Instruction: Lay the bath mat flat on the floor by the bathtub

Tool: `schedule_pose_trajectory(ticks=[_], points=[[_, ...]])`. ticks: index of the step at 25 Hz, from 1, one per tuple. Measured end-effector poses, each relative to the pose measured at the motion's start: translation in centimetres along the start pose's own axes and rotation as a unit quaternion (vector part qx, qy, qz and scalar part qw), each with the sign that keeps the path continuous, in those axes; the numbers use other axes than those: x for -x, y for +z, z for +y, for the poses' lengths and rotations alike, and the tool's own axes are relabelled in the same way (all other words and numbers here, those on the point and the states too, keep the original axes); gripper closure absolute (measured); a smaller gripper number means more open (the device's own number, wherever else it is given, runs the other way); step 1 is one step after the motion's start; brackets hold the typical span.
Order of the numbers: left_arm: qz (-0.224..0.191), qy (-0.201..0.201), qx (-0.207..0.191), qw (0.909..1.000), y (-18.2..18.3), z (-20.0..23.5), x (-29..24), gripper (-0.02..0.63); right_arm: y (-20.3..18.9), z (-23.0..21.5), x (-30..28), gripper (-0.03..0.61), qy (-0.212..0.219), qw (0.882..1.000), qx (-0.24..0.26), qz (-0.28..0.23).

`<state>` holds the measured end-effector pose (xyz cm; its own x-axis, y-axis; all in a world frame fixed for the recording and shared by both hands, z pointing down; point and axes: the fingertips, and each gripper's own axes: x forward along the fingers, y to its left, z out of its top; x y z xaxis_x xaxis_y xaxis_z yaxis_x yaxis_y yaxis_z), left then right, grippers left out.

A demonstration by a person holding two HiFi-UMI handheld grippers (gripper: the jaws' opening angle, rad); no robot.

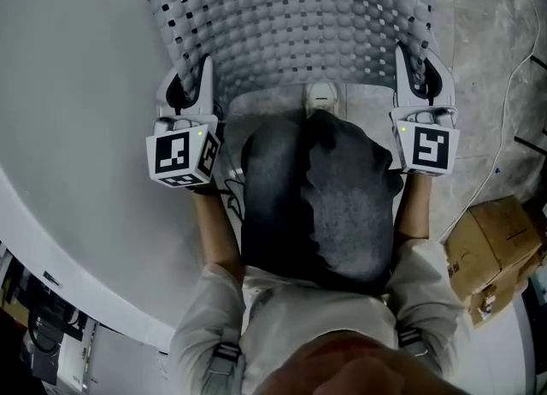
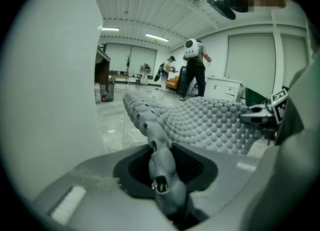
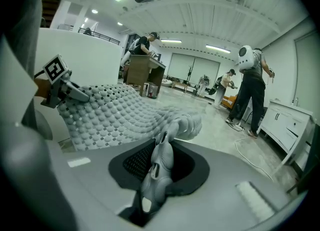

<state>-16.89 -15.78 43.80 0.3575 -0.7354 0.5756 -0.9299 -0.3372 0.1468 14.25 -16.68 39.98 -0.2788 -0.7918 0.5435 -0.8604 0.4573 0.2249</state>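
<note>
A grey bath mat (image 1: 299,17) with rows of bumps and small holes hangs spread out between my two grippers, off the floor. My left gripper (image 1: 195,77) is shut on the mat's near left corner, and the right gripper (image 1: 414,67) is shut on the near right corner. In the left gripper view the mat's pinched edge (image 2: 161,167) runs between the jaws and the sheet (image 2: 210,122) stretches away to the right. The right gripper view has the bunched corner (image 3: 159,167) between the jaws, with the mat (image 3: 115,112) spreading to the left.
The white bathtub (image 1: 77,162) curves along the left. Grey concrete floor (image 1: 479,85) lies to the right, with a white cable (image 1: 511,68) and a cardboard box (image 1: 496,248). My shoe (image 1: 320,96) shows under the mat. Other people (image 3: 252,90) stand far off in the room.
</note>
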Motion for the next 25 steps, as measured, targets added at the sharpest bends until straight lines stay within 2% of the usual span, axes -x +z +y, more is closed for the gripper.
schedule_pose_trajectory(ticks=[3,8,15,21,25], points=[[-0.01,0.003,-0.009,0.9999,1.0,-0.7,1.6,0.509,0.8,-0.2,1.5,0.511,-0.002,1.0,-0.006,-0.022],[-0.019,0.0,-0.02,0.9996,1.4,-0.7,0.4,0.509,0.5,-0.8,0.5,0.511,-0.007,0.999,-0.007,-0.037],[-0.008,-0.003,-0.022,0.9997,-0.9,-0.3,-2.5,0.509,-2.3,-1.0,-1.9,0.509,-0.001,1.0,-0.019,-0.02],[0.015,-0.001,-0.019,0.9997,-4.5,-0.9,-5.9,0.509,-7.0,-1.8,-4.1,0.509,0.007,1.0,-0.028,0.001],[0.021,0.005,-0.018,0.9996,-5.0,0.2,-6.5,0.509,-7.3,-1.1,-5.8,0.509,0.015,0.999,-0.03,0.009]])
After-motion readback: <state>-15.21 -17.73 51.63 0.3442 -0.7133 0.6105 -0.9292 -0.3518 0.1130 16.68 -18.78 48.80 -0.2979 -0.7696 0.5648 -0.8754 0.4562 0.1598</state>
